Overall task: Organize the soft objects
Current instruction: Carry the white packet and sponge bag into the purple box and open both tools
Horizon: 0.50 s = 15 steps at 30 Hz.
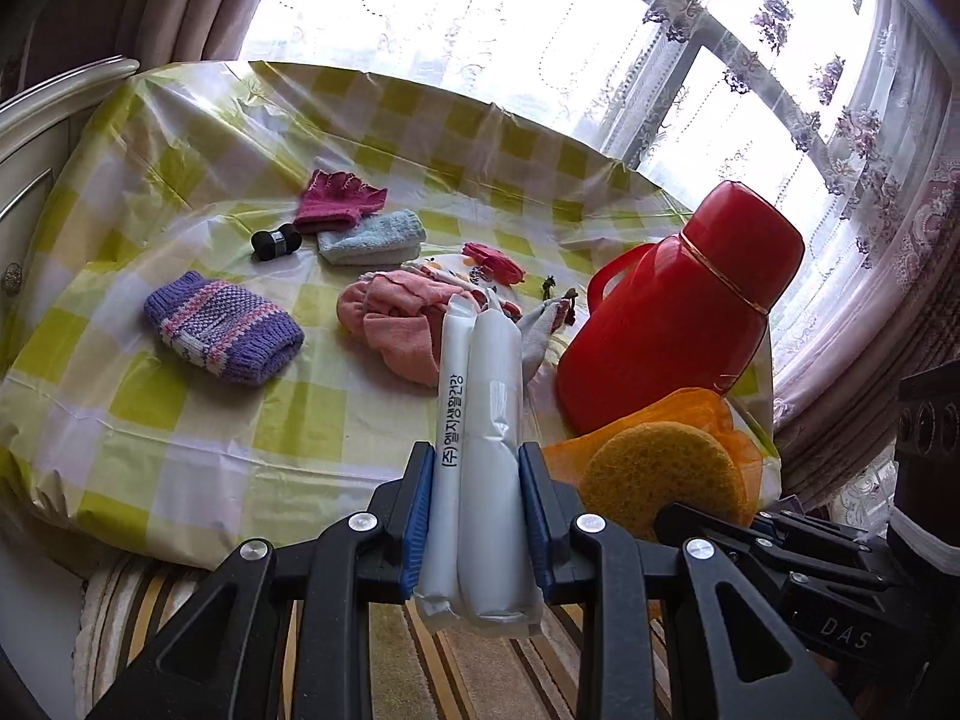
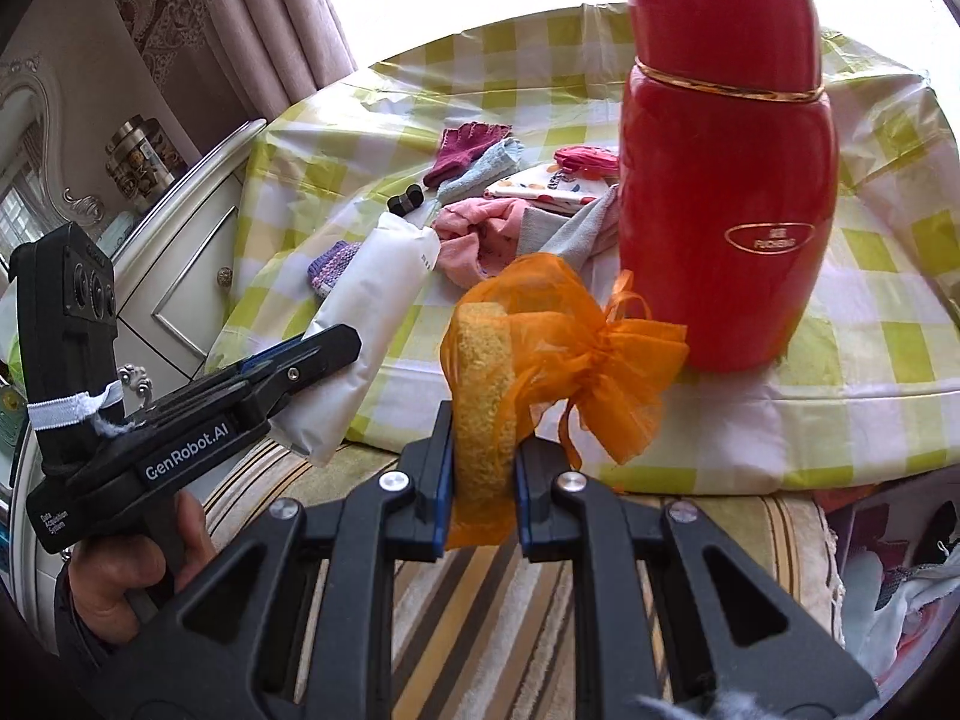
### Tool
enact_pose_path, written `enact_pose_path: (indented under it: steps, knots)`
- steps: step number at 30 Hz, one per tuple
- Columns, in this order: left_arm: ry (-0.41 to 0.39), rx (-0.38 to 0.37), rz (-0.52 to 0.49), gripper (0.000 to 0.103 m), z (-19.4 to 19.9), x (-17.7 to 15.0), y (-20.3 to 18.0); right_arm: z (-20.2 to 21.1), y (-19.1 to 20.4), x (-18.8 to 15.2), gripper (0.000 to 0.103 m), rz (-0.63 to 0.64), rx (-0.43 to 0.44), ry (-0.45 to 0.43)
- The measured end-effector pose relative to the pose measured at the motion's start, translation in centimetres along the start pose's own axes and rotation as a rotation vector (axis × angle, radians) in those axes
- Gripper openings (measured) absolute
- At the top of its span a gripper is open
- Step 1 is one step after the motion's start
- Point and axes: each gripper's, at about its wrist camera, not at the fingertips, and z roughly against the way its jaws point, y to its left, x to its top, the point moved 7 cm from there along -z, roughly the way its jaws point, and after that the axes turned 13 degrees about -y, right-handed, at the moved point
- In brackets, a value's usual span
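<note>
1. the left gripper (image 1: 477, 516) has its blue-padded fingers (image 1: 420, 516) pinching a white soft plastic-wrapped pack with black korean lettering (image 1: 480, 420), held above the near edge of the table.
2. from the right wrist view, that same white pack (image 2: 366, 324) juts up and away from the left gripper (image 2: 282, 372), over the table's near left edge.
3. the right gripper (image 2: 480, 498) has its fingers clamped on a round yellow sponge in an orange mesh drawstring bag (image 2: 516, 360), held just in front of the table edge.
4. a tall glossy red thermos flask with a gold band (image 2: 726, 180) stands upright on the yellow-and-white checked plastic tablecloth (image 1: 210, 408), just beyond the orange bag.
5. spread on the cloth: a purple, pink and white striped knitted piece (image 1: 222, 327), a crumpled pink fabric heap (image 1: 396, 324), a folded light blue towel (image 1: 372, 237) touching a magenta knitted glove (image 1: 339, 201), and a small black roll (image 1: 273, 242) just beside the towel.
6. a grey cloth (image 2: 576, 231) lies against the pink heap, near the flask's base.
7. a striped rug (image 2: 480, 600) lies below both grippers.
</note>
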Motion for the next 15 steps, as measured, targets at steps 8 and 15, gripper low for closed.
enact_pose_path:
  steps: [8, 15]
  knots:
    - [0.048, -0.070, -0.065, 0.029, -0.5, -1.5, -5.2, 4.6, -6.1, 0.4, 0.020, -0.022, -0.132, -0.055]
    - [0.098, -0.177, -0.140, 0.029, -1.4, -3.2, -11.6, 9.7, -13.7, 0.9, 0.020, -0.019, -0.371, -0.106]
